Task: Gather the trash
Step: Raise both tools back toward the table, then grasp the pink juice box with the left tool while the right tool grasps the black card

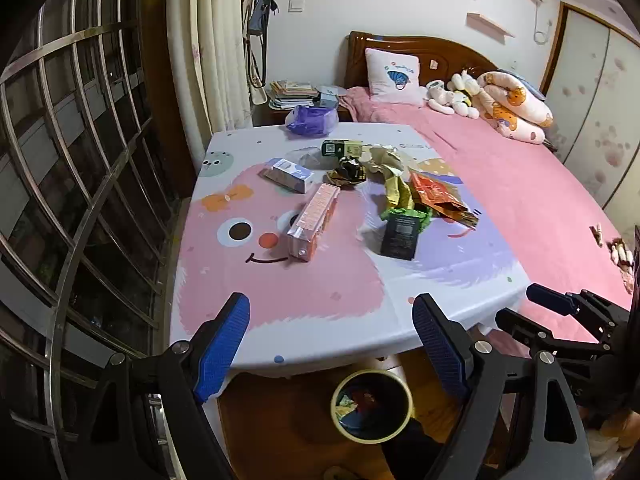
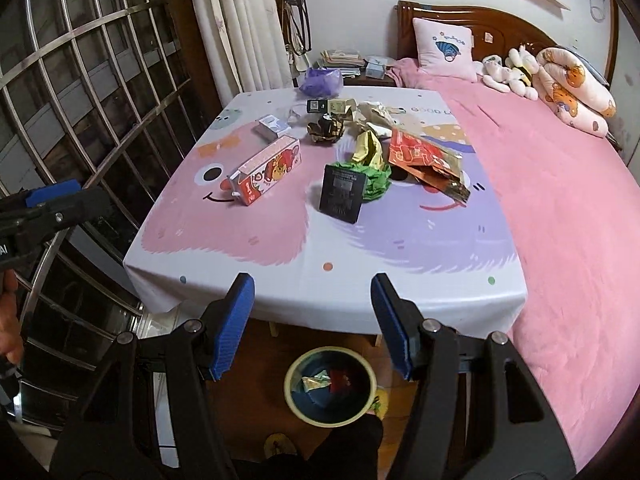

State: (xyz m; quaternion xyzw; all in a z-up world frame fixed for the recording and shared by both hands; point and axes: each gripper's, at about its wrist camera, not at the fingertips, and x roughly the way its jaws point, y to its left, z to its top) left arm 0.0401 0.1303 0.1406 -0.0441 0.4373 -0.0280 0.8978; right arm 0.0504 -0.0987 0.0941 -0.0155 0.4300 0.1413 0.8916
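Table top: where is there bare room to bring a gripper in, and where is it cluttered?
The near strip of the table is bare, from its front edge to the black box and orange carton. The near left corner is clear too. Crowded: the far middle, around the crumpled wrappers and red packet.

Only "GOOD" reads clearly, printed on the far edge of the tabletop (image 2: 424,111) cloth, while every carton's print stays too small.

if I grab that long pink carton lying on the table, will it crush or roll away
The pink carton probably won't roll: it lies on a flat side and has square edges. It looks like thin card, likely empty and light, so a hard squeeze may dent it. Its glossy skin could slip a little.
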